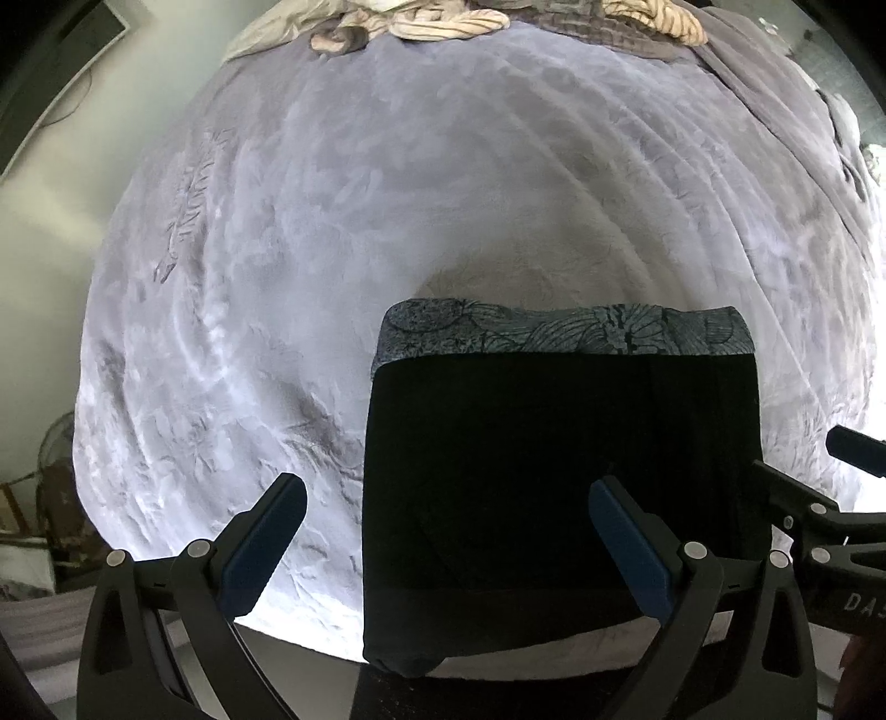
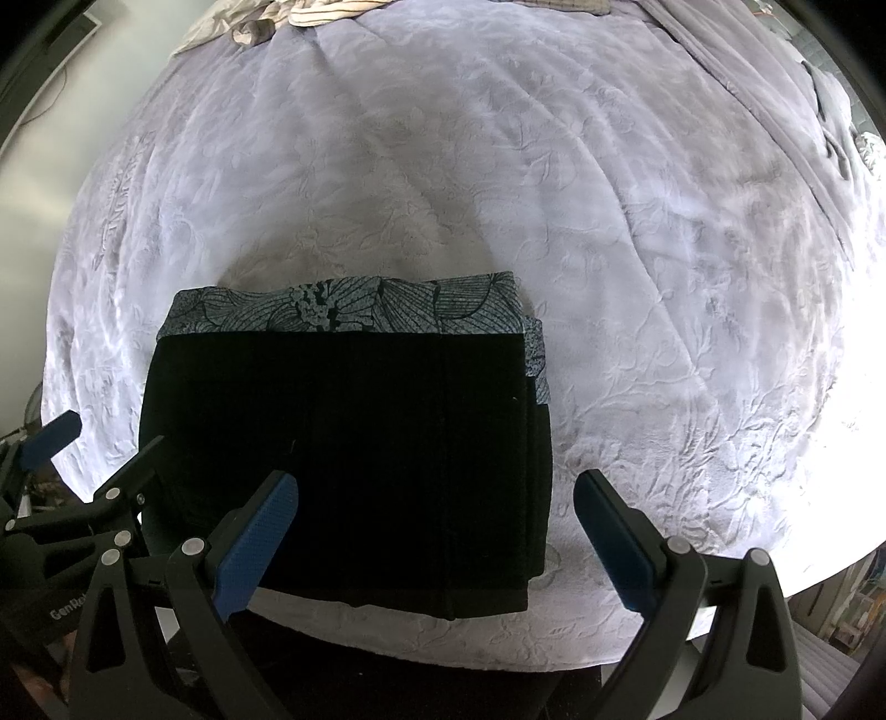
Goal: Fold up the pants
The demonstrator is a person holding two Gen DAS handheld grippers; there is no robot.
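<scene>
Two empty tools (image 1: 447, 531) (image 2: 436, 526) spread wide, folded pants (image 2: 343, 459), near hem perhaps overhanging bed (image 2: 637, 249)

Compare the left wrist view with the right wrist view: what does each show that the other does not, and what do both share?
Only the left wrist view shows the pants' left edge with bare blanket beyond it, and a fan past the bed's left side.

Only the right wrist view shows the pants' right edge, where patterned and black layers stick out beyond the top fold.

Both show the folded black pants with the leaf-patterned band along the far edge, the grey embossed blanket, crumpled striped cloth at the far end, and both tools, left tool and right tool, open and holding nothing.
</scene>
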